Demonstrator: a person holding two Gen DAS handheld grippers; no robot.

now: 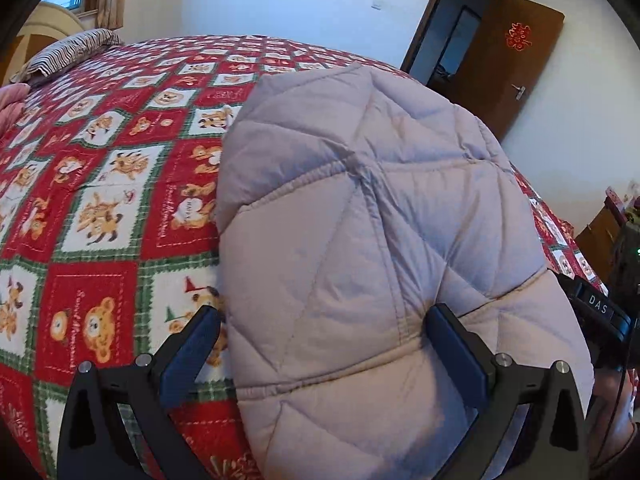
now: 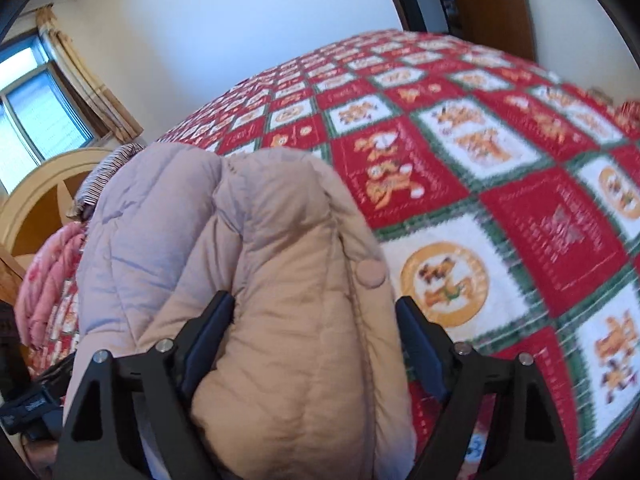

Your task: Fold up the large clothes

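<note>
Lying folded on the red bear-print bedspread (image 1: 100, 200), a puffy quilted coat (image 1: 360, 220) fills the centre of both views. Both tongs — left gripper (image 1: 324, 344), right gripper (image 2: 316, 332) — stand wide, straddling its edge without pinching. It looks light, soft and springy — best gripped at a stitched hem.

I am looking into a home bedroom. A bed (image 1: 120, 200) fills most of both views, covered by a red, white and green teddy-bear quilt, with a striped pillow (image 1: 72, 50) at upper left beside a rounded wooden headboard (image 2: 44, 200). A curtained window (image 2: 36, 120) sits at left, a brown wooden door (image 1: 508, 68) at upper right.
</note>
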